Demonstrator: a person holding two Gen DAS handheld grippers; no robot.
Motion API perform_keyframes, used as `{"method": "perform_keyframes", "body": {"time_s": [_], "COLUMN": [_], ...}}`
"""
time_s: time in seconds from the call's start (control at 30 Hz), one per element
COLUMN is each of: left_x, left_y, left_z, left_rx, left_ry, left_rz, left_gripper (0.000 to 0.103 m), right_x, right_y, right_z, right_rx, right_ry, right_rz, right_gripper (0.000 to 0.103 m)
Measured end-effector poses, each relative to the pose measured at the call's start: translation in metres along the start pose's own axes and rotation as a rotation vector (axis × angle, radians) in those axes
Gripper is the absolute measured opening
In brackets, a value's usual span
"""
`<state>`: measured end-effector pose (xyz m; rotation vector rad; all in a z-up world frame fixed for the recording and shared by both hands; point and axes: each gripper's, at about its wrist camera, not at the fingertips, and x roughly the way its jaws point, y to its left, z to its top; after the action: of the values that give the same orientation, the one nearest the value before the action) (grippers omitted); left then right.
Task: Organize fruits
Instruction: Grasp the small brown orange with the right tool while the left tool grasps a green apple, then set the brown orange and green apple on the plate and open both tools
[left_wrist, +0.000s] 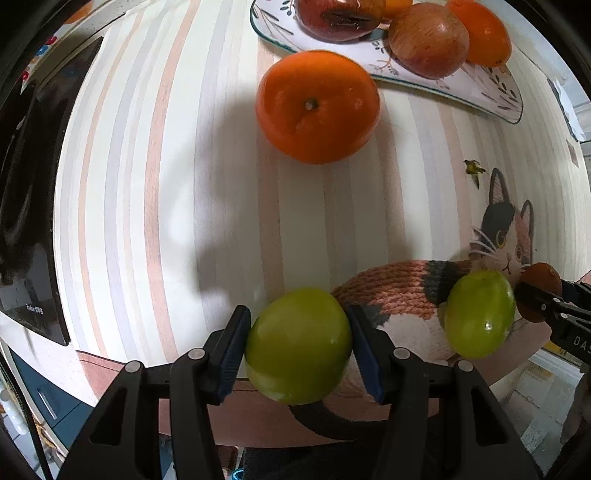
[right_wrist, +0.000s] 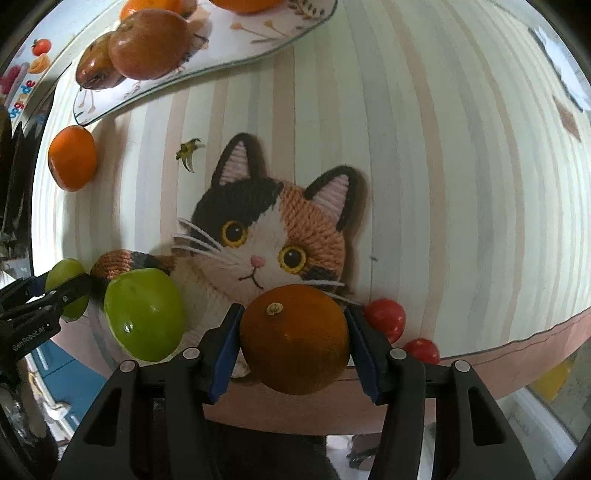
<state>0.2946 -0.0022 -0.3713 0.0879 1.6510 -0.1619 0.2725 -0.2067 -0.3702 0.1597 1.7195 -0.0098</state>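
- While both grippers point down at the striped tablecloth (right_wrist: 424, 155), the left gripper (left_wrist: 298, 345) clamps a green fruit (left_wrist: 298, 345) between its blue pads, which press on the fruit's two sides.
- That green fruit is nearly round, so no long axis shows; its stem end cannot be made out, and its lower part is cut by the gripper's black frame.
- The right gripper (right_wrist: 294, 341) has its pads closed narrowly on a dark orange citrus (right_wrist: 294, 341), one pad on each flank.
- The citrus is a little wider than tall, its stem scar turned up toward the camera and slightly toward the cat's face.
- It sits at the near edge of the cloth, just below the embroidered calico cat (right_wrist: 273, 236), overlapping the cat's chin in the right wrist view.
- A second green fruit (right_wrist: 144, 314) lies free on the cat's body, between the two grippers.
- Two small red fruits (right_wrist: 384, 317) rest just beside the right pad; the nearer one is partly hidden by the gripper.
- A loose orange (left_wrist: 317, 107) stands on the cloth, stem up, near the plate's rim.
- The patterned plate (left_wrist: 491, 92) holds reddish apples (left_wrist: 428, 40) and more oranges (left_wrist: 484, 31), all cropped by the top edge.
- A dark object at the left wrist view's left edge is too distorted to identify.
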Motion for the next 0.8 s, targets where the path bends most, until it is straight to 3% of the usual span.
{"method": "perform_keyframes", "body": {"time_s": [0.2,0.4,0.6,0.8], "left_x": [-0.022,-0.066,-0.122,-0.147], "left_y": [-0.005,-0.007,-0.008,0.005], "left_z": [0.008,0.032,0.081,0.157], "left_rx": [-0.006,-0.021,-0.058,-0.06], "left_ry": [-0.032,-0.103,-0.184,-0.246], "left_rz": [-0.039,-0.127,-0.209,-0.172], "left_gripper": [0.051,0.051,0.051,0.051], "right_x": [-0.018,-0.043,-0.072,-0.087], "right_y": [0.0,0.002,0.01,0.015], "right_z": [0.007,0.029,0.074,0.138], "right_rx": [0.003,0.02,0.044,0.065], "right_ry": [-0.051,-0.107,-0.188,-0.238], "right_rz": [0.026,0.081,0.155,0.168], "right_gripper": [0.057,0.057,0.056,0.056]}}
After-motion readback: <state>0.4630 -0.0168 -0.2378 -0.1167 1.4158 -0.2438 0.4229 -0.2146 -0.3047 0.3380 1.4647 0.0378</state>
